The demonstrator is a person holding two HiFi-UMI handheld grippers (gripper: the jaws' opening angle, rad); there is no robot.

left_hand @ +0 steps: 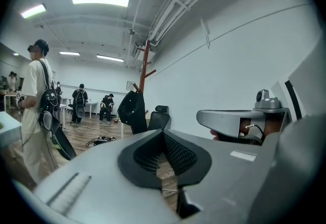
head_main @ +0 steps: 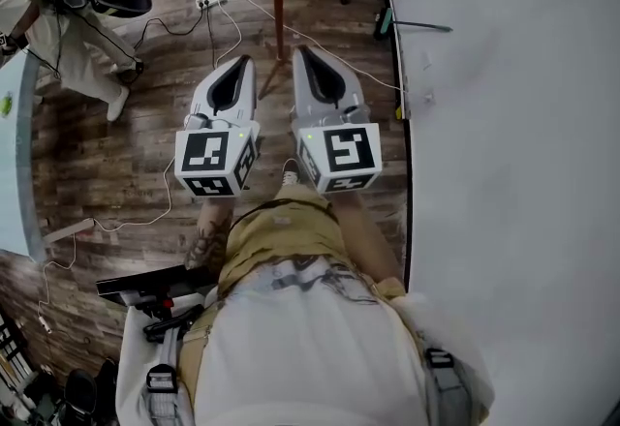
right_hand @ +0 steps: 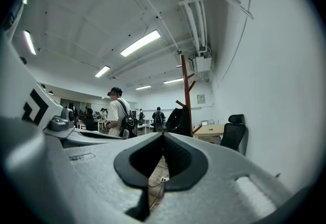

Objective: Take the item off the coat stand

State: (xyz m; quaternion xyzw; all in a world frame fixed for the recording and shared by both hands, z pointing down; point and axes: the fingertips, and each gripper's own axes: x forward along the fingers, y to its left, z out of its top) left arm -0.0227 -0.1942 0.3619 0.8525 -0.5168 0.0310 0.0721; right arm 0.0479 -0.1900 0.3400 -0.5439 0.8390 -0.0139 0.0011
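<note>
We hold the left gripper (left_hand: 163, 132) and right gripper (right_hand: 163, 135) shut and empty, well short of the black item (left_hand: 131, 108), which hangs straight ahead on the left of the upright coat stand (left_hand: 145, 67).

A black office chair (right_hand: 235, 135) stands beside the white wall (right_hand: 277, 90).

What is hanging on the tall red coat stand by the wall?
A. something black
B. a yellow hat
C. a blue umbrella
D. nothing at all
A: a black item hangs from a branch of the red coat stand, and the right tool's view shows the same dark shape on it.
</note>
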